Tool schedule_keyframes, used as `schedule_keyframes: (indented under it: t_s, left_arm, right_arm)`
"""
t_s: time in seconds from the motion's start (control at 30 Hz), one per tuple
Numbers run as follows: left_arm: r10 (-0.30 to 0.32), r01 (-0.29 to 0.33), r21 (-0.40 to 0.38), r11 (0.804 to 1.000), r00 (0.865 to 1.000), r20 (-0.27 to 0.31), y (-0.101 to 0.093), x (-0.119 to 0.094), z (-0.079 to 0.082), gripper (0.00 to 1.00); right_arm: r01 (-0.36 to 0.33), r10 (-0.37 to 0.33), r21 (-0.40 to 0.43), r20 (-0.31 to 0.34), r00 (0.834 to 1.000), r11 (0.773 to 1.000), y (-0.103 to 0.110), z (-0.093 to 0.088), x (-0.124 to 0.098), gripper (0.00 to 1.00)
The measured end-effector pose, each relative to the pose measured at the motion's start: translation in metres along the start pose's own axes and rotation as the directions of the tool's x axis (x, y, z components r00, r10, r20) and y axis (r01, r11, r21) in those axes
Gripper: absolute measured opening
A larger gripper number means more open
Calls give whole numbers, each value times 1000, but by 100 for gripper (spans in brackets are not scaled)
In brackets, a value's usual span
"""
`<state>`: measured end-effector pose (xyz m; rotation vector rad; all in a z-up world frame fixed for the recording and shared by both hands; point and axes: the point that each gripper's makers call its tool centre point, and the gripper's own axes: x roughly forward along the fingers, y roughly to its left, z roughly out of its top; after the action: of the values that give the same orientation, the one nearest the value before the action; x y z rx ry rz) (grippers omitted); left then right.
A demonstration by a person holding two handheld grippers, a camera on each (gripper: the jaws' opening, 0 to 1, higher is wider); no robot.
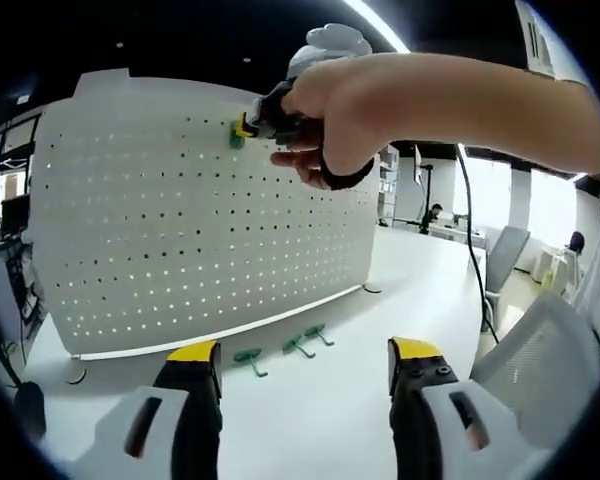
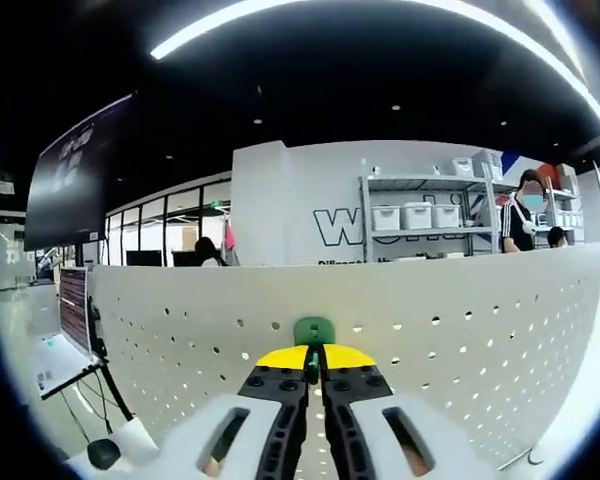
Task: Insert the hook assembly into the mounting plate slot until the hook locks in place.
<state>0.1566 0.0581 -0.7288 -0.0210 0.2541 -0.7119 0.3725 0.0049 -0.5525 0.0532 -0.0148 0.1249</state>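
One outstretched arm, right hand-held gripper (image 2: 314, 372) clamped on green hook (image 2: 313, 331) at white pegboard (image 1: 190, 220), left hand-held gripper (image 1: 305, 362) wide apart.

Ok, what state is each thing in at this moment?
Right gripper: shut on green plastic hook, against white perforated pegboard.
Pegboard: upright on white table.
Left gripper: open, empty.
Three spare green hooks: lying on table.

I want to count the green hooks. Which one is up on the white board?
The hook pinched by the right hand-held gripper, high on the pegboard. The other three hooks lie on the table.
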Motion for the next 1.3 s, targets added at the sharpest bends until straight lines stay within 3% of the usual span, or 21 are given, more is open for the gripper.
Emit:
schedule_keyframes:
  t_s: [0.07, 0.43, 0.73, 1.03, 1.17, 1.23, 1.3]
  left_arm:
    - [4, -4, -6, 1000, 1000, -1, 1, -1, 0, 69]
    - [-2, 2, -4, 1000, 1000, -6, -2, -2, -1, 68]
    - [6, -6, -4, 1000, 1000, -4, 0, -2, -1, 68]
    - [15, -15, -4, 1000, 1000, -8, 1, -3, -1, 69]
    - [16, -16, -2, 1000, 1000, -13, 2, -3, -2, 68]
    - [17, -17, -1, 1000, 1000, -15, 3, -3, -3, 68]
    - [20, -20, -2, 1000, 1000, -17, 4, -3, -4, 69]
  right_arm:
    - [15, -14, 30, -12, 1000, 999, 0, -1, 0, 2]
    - [27, -26, 28, -13, 1000, 999, 0, -2, -3, 2]
    - [-23, 24, 63, -23, 999, 998, 0, -1, -8, 5]
    - [-195, 198, 83, -33, 980, 977, 18, -5, -12, 24]
    - [-234, 236, 39, -38, 971, 971, 19, -7, -17, 29]
    - [-285, 287, 73, -10, 958, 956, 25, -4, -19, 33]
    - [-340, 340, 29, 12, 940, 940, 32, 0, -22, 39]
